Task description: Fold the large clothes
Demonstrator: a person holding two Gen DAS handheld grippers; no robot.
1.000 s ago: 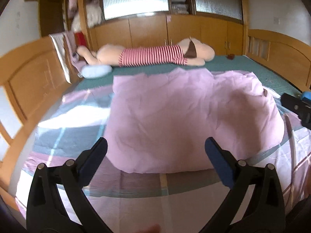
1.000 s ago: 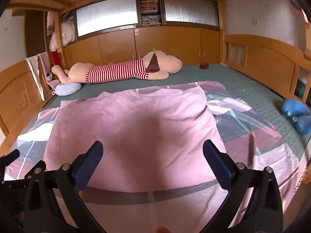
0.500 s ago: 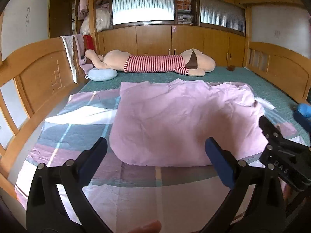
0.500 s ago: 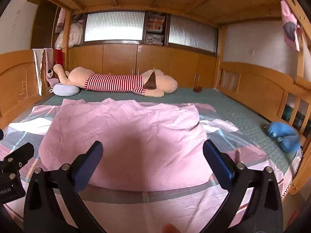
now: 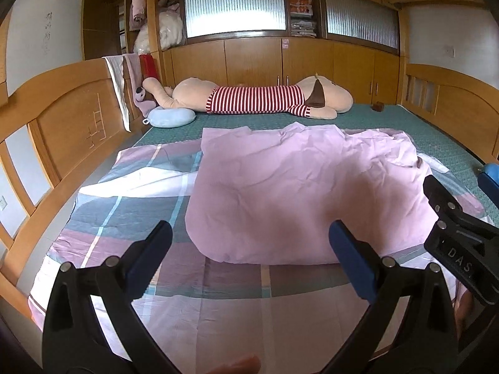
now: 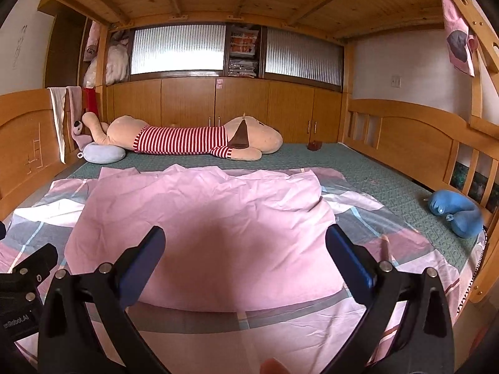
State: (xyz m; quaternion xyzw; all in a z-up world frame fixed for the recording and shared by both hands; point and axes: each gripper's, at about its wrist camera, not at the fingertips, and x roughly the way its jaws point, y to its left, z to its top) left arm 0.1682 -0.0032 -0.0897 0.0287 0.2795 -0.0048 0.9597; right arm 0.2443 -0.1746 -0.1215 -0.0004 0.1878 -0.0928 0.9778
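A large pink cloth [image 5: 299,193] lies spread across the middle of a bed [image 5: 389,121], on top of a checked sheet [image 5: 131,205], its near edge rounded as if doubled over once and its far edge rumpled. The left hand-held gripper [image 5: 249,249] and the right hand-held gripper [image 6: 244,254] hang above the near edge, both with fingers spread wide and holding nothing. Folding looks at most begun: the cloth is broad and loose, with further folds left to make

Matt, creased pink cloth sheet [image 5: 299,193] over smooth checked cotton bedspread [image 5: 131,205]; glossy varnished wooden bed frame [image 6: 414,146]; plush striped stuffed dog [image 6: 193,140].
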